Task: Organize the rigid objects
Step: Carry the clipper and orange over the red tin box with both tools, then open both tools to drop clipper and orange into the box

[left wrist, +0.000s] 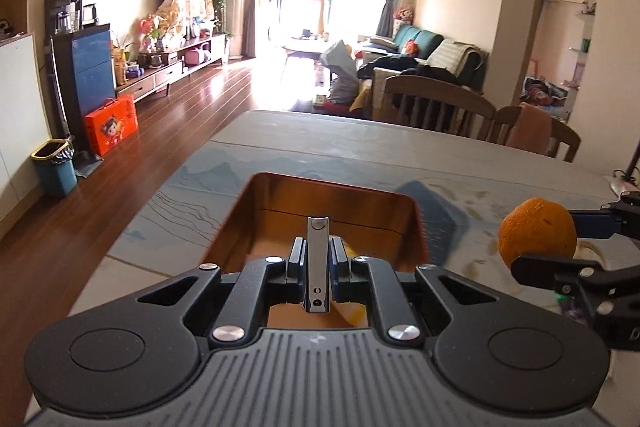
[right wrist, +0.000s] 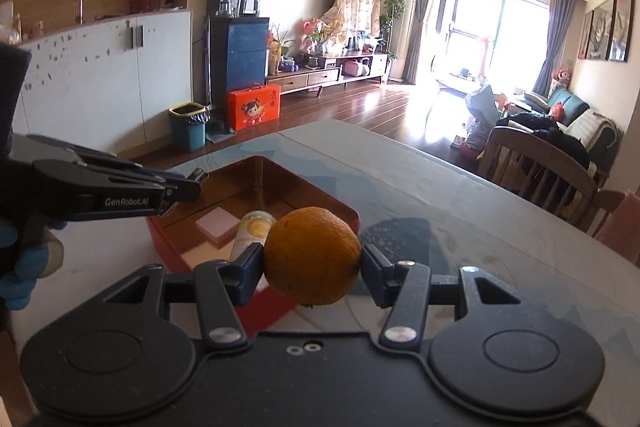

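My left gripper (left wrist: 317, 259) is shut on a silver nail clipper (left wrist: 317, 263) and holds it above the open red tin box (left wrist: 400, 203) with a gold inside. My right gripper (right wrist: 312, 263) is shut on an orange (right wrist: 313, 255) and holds it above the table, just right of the box (right wrist: 320, 197). Inside the box lie a pink block (right wrist: 216, 223) and a small can (right wrist: 252, 233) on its side. The orange (left wrist: 536, 237) and right gripper (left wrist: 560, 247) also show at the right of the left wrist view. The left gripper (right wrist: 188, 187) shows over the box's left side.
The box stands on a grey-blue patterned table (left wrist: 320, 143). Wooden chairs (left wrist: 436, 105) stand along its far right side. A blue bin (left wrist: 54, 167) and an orange gift box (left wrist: 112, 123) stand on the wood floor at the left.
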### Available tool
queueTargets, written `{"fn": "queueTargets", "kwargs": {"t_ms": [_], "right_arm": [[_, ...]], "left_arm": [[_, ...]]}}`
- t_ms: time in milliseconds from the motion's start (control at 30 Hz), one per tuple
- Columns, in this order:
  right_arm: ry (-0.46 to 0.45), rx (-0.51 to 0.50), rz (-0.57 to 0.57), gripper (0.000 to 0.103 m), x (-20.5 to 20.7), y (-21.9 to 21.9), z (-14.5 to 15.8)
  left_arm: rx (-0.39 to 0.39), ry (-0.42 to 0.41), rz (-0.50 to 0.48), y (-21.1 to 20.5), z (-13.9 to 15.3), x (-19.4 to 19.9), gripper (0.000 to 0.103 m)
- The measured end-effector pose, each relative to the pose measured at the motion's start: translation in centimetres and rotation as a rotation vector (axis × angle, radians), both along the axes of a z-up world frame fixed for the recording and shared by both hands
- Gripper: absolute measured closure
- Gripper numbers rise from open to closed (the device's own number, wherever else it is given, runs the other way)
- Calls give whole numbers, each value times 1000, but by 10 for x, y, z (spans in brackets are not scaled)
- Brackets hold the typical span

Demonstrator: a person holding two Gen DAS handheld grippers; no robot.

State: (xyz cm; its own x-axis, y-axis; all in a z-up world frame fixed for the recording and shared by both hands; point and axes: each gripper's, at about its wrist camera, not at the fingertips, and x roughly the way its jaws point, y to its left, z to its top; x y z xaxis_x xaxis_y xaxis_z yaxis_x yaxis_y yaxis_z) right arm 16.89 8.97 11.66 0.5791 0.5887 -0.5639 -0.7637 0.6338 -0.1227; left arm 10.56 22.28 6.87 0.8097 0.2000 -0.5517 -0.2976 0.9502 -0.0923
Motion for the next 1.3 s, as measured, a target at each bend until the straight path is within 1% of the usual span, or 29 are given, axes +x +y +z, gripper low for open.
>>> {"fn": "queueTargets", "kwargs": {"t_ms": [67,200,300,333,400,533,733,900,1133,1200,1233,1267,1300], "right_arm": [[-7,-10,-8,51,5,14,-4],[13,-21,-13,51,21,34,-15],[37,-39,-19,51,31,45,-26],[41,-44,-22,51,33,47,-29],[43,-61,-15,51,36,52,-35],[37,-87,-12,51,39,60,-43],[39,-125,13,51,36,67,-52],[57,-115,26,51,37,69,-50],[65,-107,27,51,37,68,-47],[47,-110,21,53,37,69,-46],[43,-109,24,53,36,70,-46],[41,-105,26,50,35,70,-45],[31,-105,25,52,34,70,-44]], "left_arm": [[8,7,9,9,-1,9,92],[40,25,10,21,-7,32,92],[35,50,10,27,-14,50,92],[37,57,24,29,-17,56,92],[53,84,23,30,-23,68,92],[79,110,25,33,-33,89,92],[95,173,15,34,-48,116,92],[66,235,22,40,-58,131,92],[52,263,26,41,-65,134,92],[39,277,28,43,-67,136,92],[32,282,28,43,-67,138,92],[26,288,30,44,-68,139,92],[21,291,28,45,-68,140,92]]}}
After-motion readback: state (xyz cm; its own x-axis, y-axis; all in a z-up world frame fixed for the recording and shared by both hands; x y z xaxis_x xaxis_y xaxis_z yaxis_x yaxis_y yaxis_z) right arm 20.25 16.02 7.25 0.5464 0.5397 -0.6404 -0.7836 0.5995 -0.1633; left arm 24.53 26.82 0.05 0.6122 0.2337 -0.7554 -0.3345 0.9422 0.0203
